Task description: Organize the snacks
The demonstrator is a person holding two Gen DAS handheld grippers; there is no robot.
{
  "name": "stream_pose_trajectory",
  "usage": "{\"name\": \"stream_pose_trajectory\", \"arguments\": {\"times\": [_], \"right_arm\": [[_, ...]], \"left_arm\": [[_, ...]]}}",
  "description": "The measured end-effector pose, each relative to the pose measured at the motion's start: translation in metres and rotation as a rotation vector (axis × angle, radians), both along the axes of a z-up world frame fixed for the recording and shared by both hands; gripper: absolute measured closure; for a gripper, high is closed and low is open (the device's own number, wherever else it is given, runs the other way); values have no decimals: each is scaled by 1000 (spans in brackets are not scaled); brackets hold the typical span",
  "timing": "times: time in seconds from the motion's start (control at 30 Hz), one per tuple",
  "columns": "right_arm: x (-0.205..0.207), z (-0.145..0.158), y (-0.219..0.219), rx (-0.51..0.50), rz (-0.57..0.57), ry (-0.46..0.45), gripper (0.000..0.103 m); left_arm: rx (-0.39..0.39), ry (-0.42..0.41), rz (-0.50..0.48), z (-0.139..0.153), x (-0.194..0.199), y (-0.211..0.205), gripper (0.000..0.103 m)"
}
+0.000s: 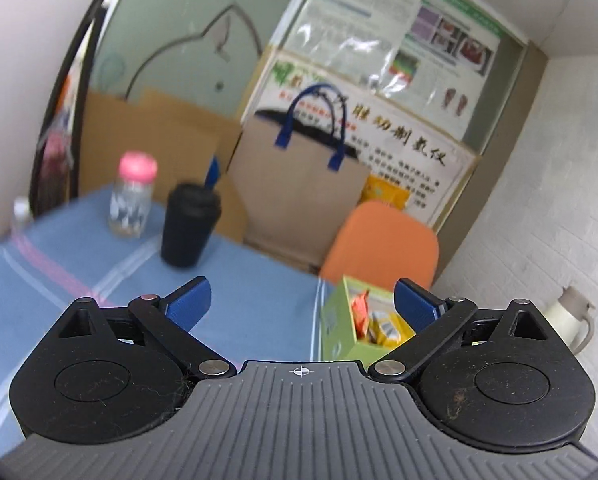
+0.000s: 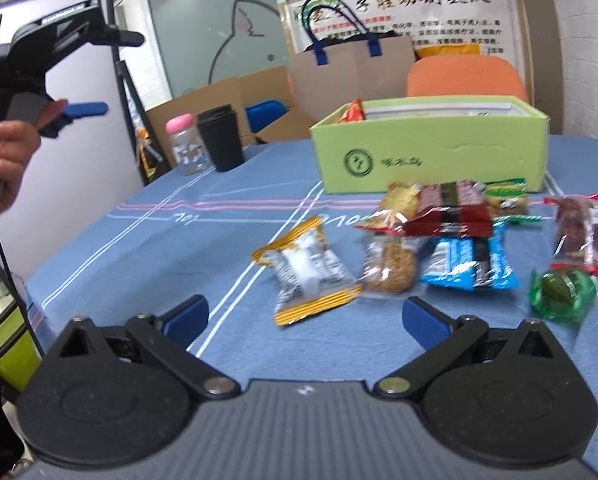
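Observation:
A green cardboard box stands on the blue tablecloth with a few snack packets inside; it also shows in the left wrist view. Several wrapped snacks lie in front of it: a yellow-edged silver packet, a brown bar, a blue packet, a red packet, a red-edged sausage packet and a green candy. My right gripper is open and empty, just short of the silver packet. My left gripper is open and empty, raised left of the box; it also shows in the right wrist view.
A black cup and a pink-lidded jar stand at the table's far left. An orange chair, a paper bag with blue handles and cardboard boxes sit behind the table. A white kettle is on the floor at the right.

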State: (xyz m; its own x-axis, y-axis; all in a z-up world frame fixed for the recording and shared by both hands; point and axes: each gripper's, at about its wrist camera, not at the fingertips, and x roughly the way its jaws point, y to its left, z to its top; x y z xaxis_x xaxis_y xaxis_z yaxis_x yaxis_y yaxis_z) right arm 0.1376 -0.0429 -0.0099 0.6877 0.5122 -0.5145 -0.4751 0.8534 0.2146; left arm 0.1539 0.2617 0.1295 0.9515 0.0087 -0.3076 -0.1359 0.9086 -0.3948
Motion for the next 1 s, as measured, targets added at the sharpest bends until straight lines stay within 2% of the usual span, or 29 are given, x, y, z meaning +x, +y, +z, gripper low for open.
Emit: {"name": "stream_pose_trajectory", "arguments": {"times": [0.07, 0.17, 0.23, 0.3, 0.33, 0.4, 0.47, 0.63, 0.77, 0.9, 1.0], "right_arm": [[3, 3, 1, 5, 17, -24, 0], [11, 3, 10, -46, 70, -64, 0], [18, 0, 22, -119, 109, -83, 0], [23, -4, 33, -181, 170, -106, 1], [26, -7, 40, -215, 203, -114, 1], [32, -11, 50, -280, 253, -129, 1], [42, -15, 56, -302, 281, -113, 1], [61, -24, 69, -252, 342, -12, 1], [50, -21, 71, -250, 368, -15, 1], [50, -19, 70, -270, 312, -39, 1], [58, -24, 74, -266, 287, 1, 1]], "left_arm": [[12, 2, -68, -9, -2, -10, 12], [-33, 92, -219, -48, 1, -36, 15], [-81, 171, -338, -76, 9, -54, 23], [-137, 249, -418, -99, 20, -68, 40], [-158, 282, -443, -108, 25, -73, 43], [-182, 324, -453, -118, 32, -76, 43], [-188, 365, -468, -125, 38, -74, 42], [-228, 410, -525, -141, 47, -71, 46], [-204, 440, -522, -148, 55, -72, 47], [-215, 433, -523, -151, 57, -68, 46], [-218, 433, -523, -150, 56, -67, 47]]}}
